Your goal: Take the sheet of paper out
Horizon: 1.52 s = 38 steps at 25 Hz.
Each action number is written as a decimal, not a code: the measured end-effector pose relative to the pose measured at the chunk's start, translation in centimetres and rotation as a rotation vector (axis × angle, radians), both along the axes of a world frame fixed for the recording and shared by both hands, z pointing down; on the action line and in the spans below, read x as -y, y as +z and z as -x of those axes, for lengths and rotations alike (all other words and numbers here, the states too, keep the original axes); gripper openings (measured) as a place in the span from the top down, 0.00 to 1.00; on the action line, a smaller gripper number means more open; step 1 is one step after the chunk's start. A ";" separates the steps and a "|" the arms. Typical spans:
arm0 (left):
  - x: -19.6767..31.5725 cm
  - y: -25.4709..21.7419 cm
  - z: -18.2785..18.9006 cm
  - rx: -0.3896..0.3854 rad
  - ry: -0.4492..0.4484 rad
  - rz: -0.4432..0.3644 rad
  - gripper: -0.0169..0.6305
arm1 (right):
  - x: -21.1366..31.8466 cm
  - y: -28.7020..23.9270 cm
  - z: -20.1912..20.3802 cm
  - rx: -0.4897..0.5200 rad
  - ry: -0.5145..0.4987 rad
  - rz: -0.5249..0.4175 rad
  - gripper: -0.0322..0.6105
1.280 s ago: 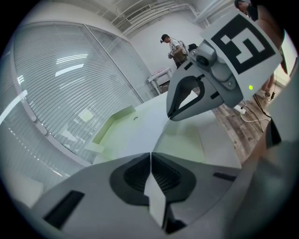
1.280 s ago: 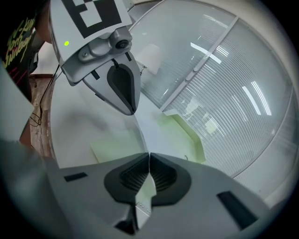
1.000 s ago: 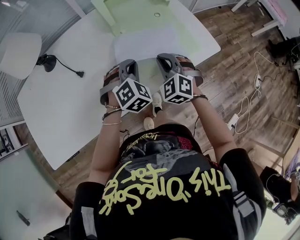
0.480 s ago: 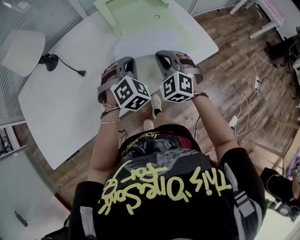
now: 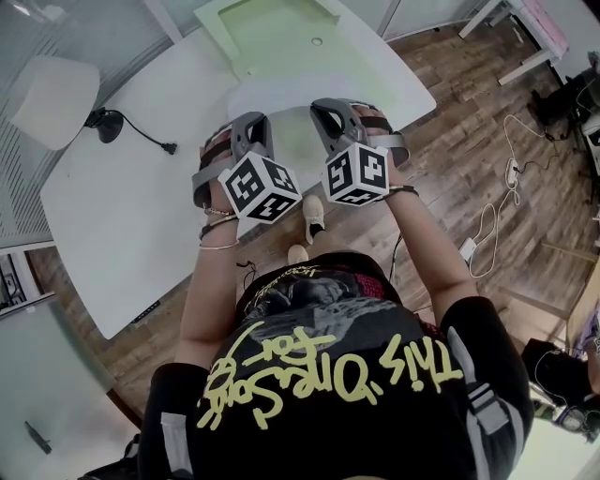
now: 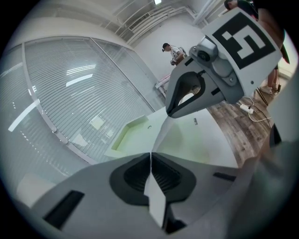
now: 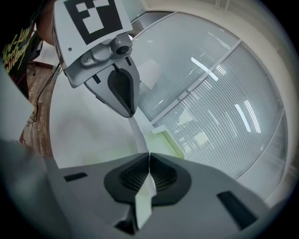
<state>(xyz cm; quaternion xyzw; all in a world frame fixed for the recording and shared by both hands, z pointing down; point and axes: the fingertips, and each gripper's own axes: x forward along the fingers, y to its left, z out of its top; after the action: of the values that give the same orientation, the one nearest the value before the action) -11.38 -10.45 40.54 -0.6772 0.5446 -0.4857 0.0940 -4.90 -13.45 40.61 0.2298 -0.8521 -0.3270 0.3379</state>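
Head view, left hand-held gripper (image 6: 150, 155) and right hand-held gripper (image 7: 148, 155) pinch sheet of paper (image 5: 281, 94), raised slightly higher, white tabletop (image 5: 122, 225) beneath, wood floor (image 5: 469, 141).

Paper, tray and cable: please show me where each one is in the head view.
paper (image 5: 286, 98), head view, middle of the sheet
tray (image 5: 267, 28), head view, its bare green floor
cable (image 5: 141, 137), head view, mid-cord

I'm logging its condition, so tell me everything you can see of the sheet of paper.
The sheet of paper is plain white and thin, no print showing. Its near edge is pinched by the left tongs and the right tongs, both shut on it, a bit of paper poking back through each. It spans between them, slightly bowed, over the white table near a pale green tray. Whether its far edge touches the table cannot be told.
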 end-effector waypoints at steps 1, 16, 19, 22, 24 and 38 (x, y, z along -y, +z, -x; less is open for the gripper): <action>0.0 -0.3 0.0 0.002 0.000 -0.006 0.95 | 0.0 -0.3 0.0 0.004 0.000 -0.006 0.93; 0.3 -3.8 0.9 0.030 -0.001 -0.083 0.95 | 0.2 -4.7 1.0 0.055 0.010 -0.092 0.93; 0.2 -4.7 0.8 0.034 -0.003 -0.104 0.95 | 0.0 -5.7 0.8 0.069 0.008 -0.114 0.93; 0.2 -5.8 0.9 0.052 -0.004 -0.123 0.95 | 0.0 -6.8 0.9 0.079 0.006 -0.144 0.93; 0.2 -6.6 0.6 0.055 -0.005 -0.138 0.95 | -0.2 -7.6 0.6 0.091 0.004 -0.157 0.93; -0.2 -11.9 0.9 0.090 -0.014 -0.249 0.95 | -1.6 -14.3 0.7 0.175 -0.011 -0.281 0.93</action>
<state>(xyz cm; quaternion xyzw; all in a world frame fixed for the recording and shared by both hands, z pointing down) -12.31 -10.27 28.68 -0.6340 0.6008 -0.4448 0.1980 -5.64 -11.84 26.35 0.2975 -0.8255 -0.4235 0.2251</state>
